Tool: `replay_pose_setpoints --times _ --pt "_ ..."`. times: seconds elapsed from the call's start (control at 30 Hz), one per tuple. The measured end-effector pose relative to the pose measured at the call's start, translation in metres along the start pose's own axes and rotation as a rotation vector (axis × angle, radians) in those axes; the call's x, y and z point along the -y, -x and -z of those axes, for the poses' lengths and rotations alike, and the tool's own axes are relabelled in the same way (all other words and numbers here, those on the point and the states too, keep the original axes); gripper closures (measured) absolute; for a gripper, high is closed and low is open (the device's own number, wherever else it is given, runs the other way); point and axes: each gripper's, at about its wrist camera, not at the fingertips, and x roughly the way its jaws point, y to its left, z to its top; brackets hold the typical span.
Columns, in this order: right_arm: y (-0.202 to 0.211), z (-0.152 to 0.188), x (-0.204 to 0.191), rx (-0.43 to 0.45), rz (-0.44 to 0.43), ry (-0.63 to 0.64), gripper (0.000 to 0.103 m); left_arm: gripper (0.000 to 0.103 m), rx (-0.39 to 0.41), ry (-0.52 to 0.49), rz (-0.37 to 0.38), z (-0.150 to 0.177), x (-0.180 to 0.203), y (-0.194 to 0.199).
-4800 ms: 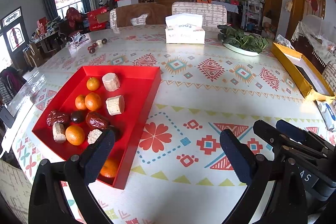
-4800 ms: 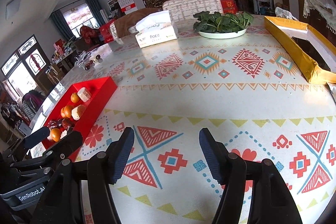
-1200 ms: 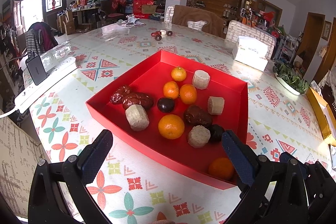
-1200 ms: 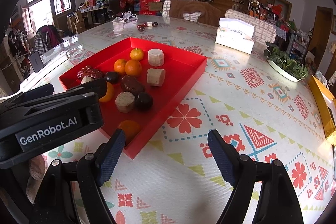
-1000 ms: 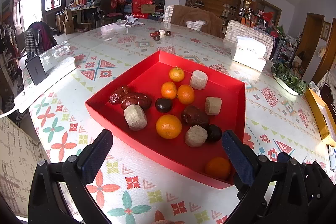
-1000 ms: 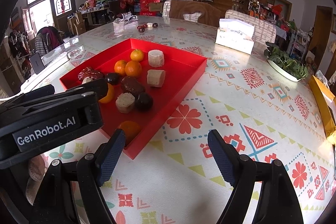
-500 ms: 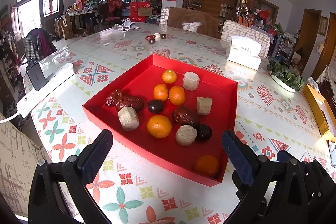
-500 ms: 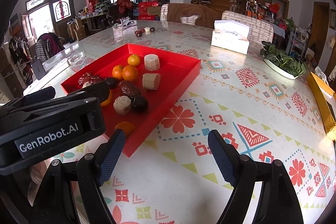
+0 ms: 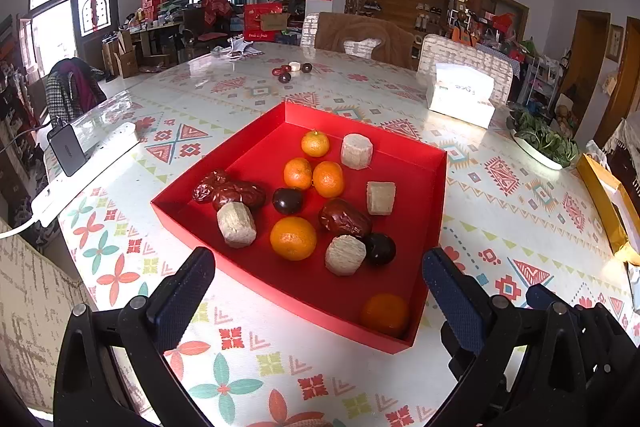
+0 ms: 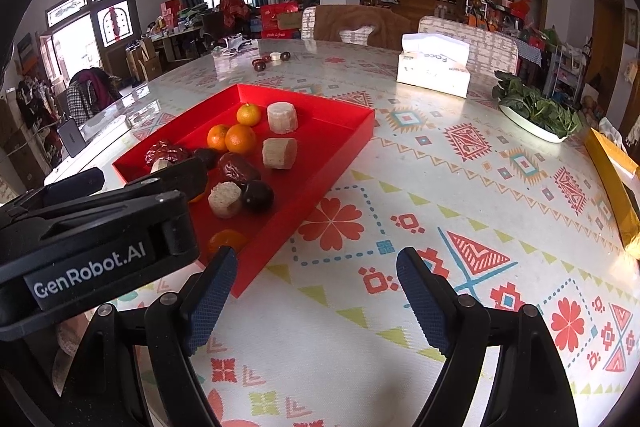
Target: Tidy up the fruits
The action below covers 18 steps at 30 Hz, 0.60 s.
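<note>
A shallow red tray (image 9: 436, 163) sits on the patterned table (image 9: 500, 211) and holds the fruit: five oranges (image 9: 293, 238), wrinkled red dates (image 9: 345, 218), two dark round fruits (image 9: 287, 201) and four pale cylindrical chunks (image 9: 236, 225), all loose and mixed. A white dish (image 9: 536, 151) further off carries leafy greens. The left gripper (image 9: 316, 291) hangs spread over the tray's near edge, nothing between its fingers; the right gripper (image 10: 316, 291) is spread too, above bare tablecloth beside the tray.

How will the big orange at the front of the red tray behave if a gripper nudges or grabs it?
The big orange looks round and free-standing, so a nudge would probably roll it toward the date or the pale cylinder beside it. Its dimpled peel likely grips fine. Probably firm, though a hard squeeze might bruise it.
</note>
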Motion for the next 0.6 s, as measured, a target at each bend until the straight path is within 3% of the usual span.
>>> replay_pose_setpoints --times 0.37,0.6 --pt "-0.005 0.001 0.0 -0.015 0.013 0.004 0.017 0.0 0.004 0.003 -0.005 -0.001 0.0 0.0" --pt "0.003 0.0 0.002 0.011 0.014 0.011 0.017 0.0 0.054 0.002 -0.043 -0.014 -0.004 0.008"
